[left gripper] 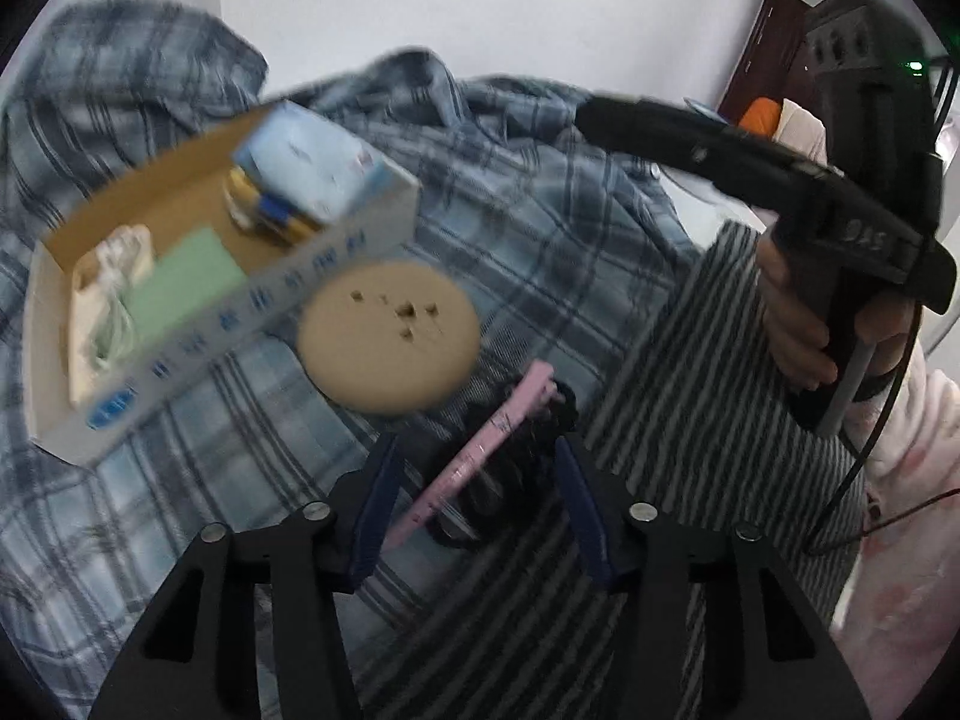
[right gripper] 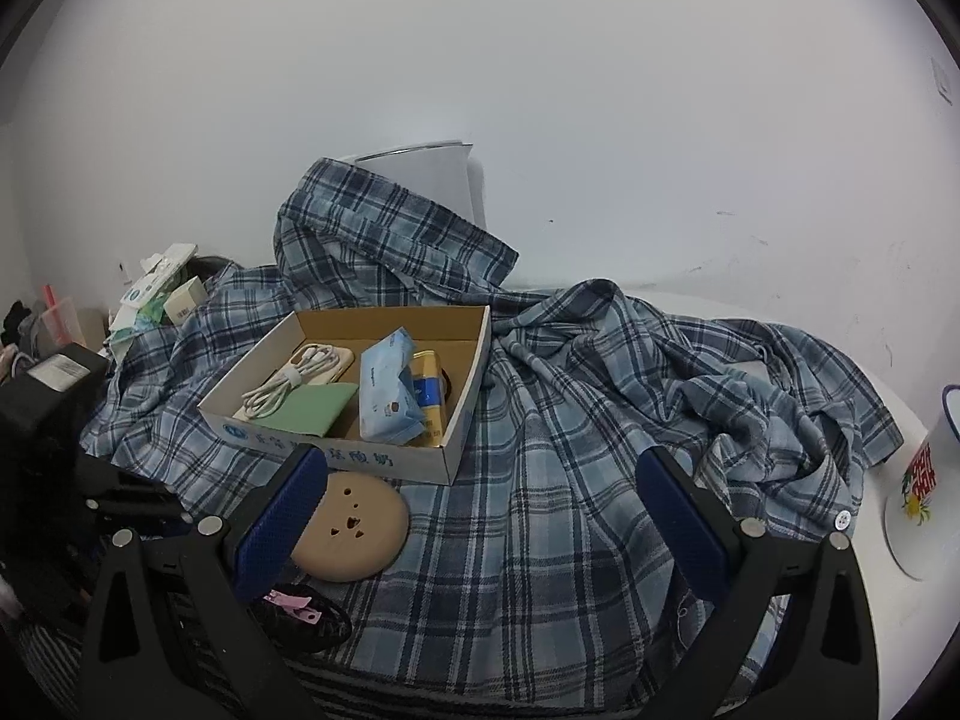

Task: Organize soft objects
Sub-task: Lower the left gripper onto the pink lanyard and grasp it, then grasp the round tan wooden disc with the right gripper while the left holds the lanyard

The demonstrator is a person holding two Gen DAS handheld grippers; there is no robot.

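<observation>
The left gripper [left gripper: 474, 492], fingers apart, straddles a dark bundled fabric item with a pink clip [left gripper: 480, 468] lying on the blue plaid flannel shirt [right gripper: 570, 480]. The right gripper [right gripper: 480, 516] hovers with fingers spread wide. The limp, light shirt likely bunches, so a raised fold suits gripping best.

Cardboard box [right gripper: 462, 420] holding cable [right gripper: 288, 384], tissue pack [right gripper: 387, 396]; tan disc [right gripper: 354, 531] beside; enamel mug [right gripper: 924, 480].
</observation>
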